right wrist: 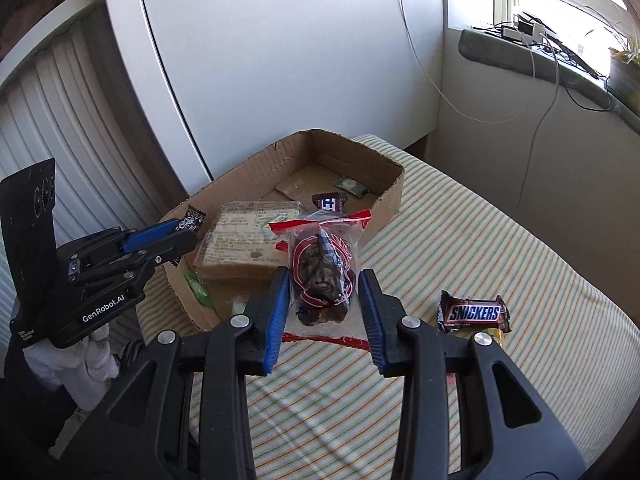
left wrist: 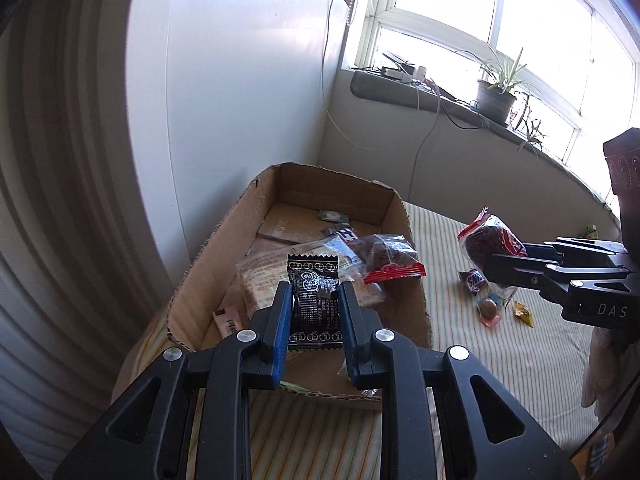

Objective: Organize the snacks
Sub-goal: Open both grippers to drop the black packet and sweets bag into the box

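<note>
My left gripper (left wrist: 314,288) is shut on a black patterned snack packet (left wrist: 315,300) and holds it above the near end of the cardboard box (left wrist: 404,208). My right gripper (right wrist: 324,276) is shut on a clear bag of dark dried fruit with red edges (right wrist: 322,268), held above the striped cloth to the right of the box (right wrist: 390,196). The box holds a second red-edged fruit bag (left wrist: 386,258), a large clear cracker pack (right wrist: 248,232), a brown mini bar (right wrist: 329,203) and a green packet (right wrist: 351,187). The right gripper's held bag also shows in the left wrist view (left wrist: 488,240).
On the striped tablecloth (right wrist: 500,240) lie a Snickers mini bar (right wrist: 474,314), a pink jelly cup (left wrist: 489,309) and a yellow candy (left wrist: 524,313). A white wall stands behind the box. A windowsill with a potted plant (left wrist: 496,96) and cables runs at the back right.
</note>
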The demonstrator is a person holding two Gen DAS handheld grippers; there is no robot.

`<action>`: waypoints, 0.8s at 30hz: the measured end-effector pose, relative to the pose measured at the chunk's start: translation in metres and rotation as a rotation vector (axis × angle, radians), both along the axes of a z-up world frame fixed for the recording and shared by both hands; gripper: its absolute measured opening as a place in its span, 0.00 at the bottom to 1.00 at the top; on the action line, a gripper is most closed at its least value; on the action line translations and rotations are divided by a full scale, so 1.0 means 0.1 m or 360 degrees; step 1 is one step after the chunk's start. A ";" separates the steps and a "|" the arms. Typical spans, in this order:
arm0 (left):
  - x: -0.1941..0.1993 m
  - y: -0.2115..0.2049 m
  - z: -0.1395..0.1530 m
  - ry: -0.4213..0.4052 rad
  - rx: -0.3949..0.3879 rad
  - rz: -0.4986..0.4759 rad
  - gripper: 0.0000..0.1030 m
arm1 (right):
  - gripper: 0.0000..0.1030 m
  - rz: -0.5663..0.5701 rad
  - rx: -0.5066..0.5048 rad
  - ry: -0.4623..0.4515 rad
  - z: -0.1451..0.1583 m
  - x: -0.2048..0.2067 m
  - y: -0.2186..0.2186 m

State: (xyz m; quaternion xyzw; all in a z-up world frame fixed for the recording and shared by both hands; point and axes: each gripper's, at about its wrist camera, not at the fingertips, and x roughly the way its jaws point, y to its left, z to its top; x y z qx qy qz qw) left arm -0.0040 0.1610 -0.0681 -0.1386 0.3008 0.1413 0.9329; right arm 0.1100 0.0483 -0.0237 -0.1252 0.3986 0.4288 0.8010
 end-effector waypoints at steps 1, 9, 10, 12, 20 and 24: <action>-0.01 0.03 0.00 0.0001 0.0002 0.0011 0.21 | 0.35 0.0014 -0.0001 0.0001 0.00 -0.02 0.05; 0.01 0.13 -0.02 0.0005 -0.0001 0.0045 0.21 | 0.35 0.0095 -0.0005 0.0037 -0.08 -0.11 0.34; 0.01 0.14 -0.02 0.0005 0.0001 0.0047 0.21 | 0.35 0.0108 -0.0008 0.0039 -0.10 -0.13 0.37; 0.02 0.16 -0.02 0.0002 0.0002 0.0054 0.21 | 0.35 0.0132 -0.0017 0.0043 -0.12 -0.15 0.43; 0.04 0.17 -0.01 0.0004 0.0020 0.0073 0.21 | 0.36 0.0176 -0.0032 0.0050 -0.18 -0.19 0.62; 0.04 0.17 -0.01 0.0013 0.0039 0.0079 0.22 | 0.36 0.0168 -0.0028 0.0035 -0.16 -0.20 0.64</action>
